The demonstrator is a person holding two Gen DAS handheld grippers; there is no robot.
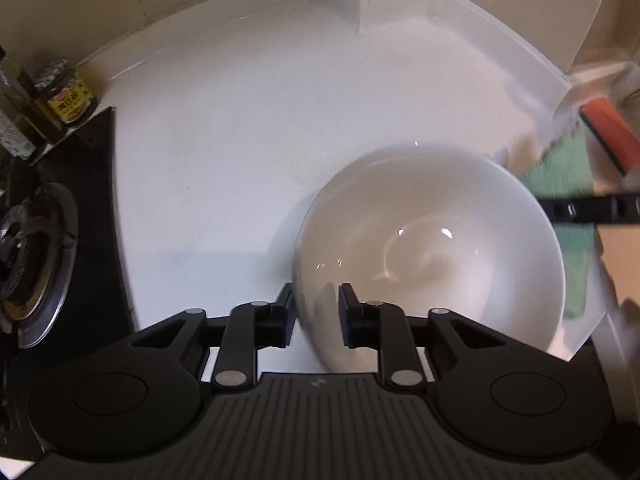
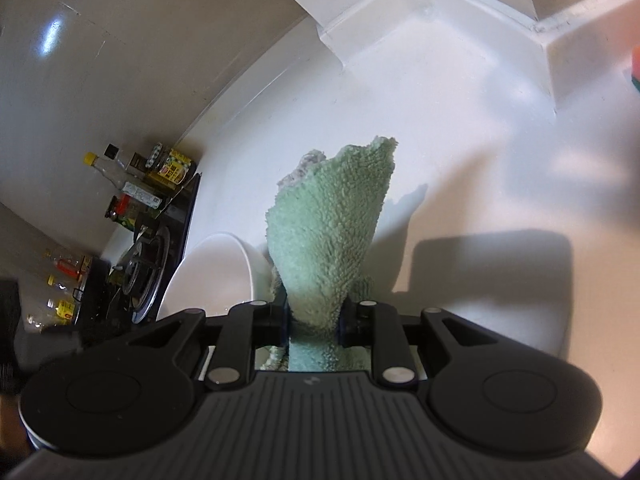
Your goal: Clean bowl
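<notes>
The left gripper (image 1: 316,312) is straddling the near rim of the white bowl (image 1: 432,240) on the white countertop (image 1: 240,140), jaws narrowed around the wall, though blur is hiding whether the pads are pressing. The right gripper (image 2: 314,320) is pinching a green terry cloth (image 2: 332,220) just beside the bowl, so wiping is about to start; next, the cloth is needing to go inside. The yellow jar label (image 1: 72,100) is staying unreadable.
</notes>
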